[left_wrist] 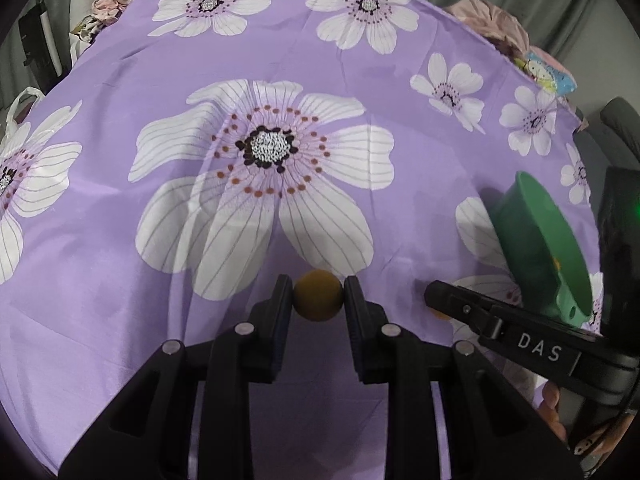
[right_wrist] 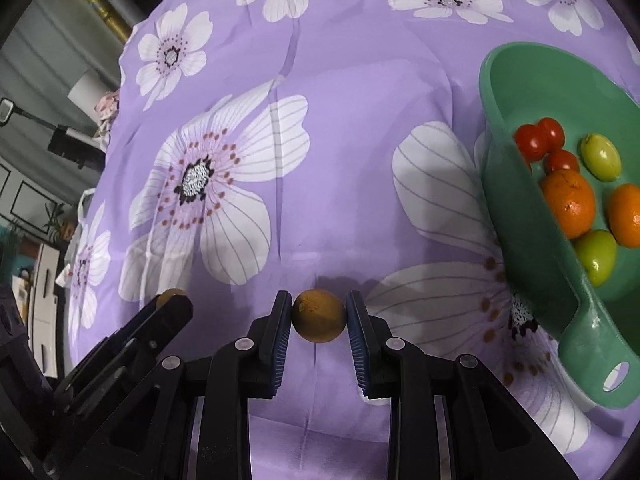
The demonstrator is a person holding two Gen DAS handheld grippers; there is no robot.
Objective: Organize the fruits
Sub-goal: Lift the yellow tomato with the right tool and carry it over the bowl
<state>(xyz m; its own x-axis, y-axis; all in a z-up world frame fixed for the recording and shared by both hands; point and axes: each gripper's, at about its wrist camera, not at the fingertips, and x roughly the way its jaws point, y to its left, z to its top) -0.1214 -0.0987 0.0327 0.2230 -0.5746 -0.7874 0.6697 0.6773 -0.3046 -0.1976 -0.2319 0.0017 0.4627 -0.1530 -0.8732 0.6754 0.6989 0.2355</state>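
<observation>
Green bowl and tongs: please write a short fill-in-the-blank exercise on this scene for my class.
1. Each pair of tongs grips one small round ____ fruit.
2. The green bowl holds ____ oranges.
3. The cloth under everything is ____ with white flowers.

Missing words: brown; two; purple

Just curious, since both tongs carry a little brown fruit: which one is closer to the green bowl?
Right. The right tongs sit just beside the green bowl, while the left tongs are farther off, on the right tongs' far side.
</observation>
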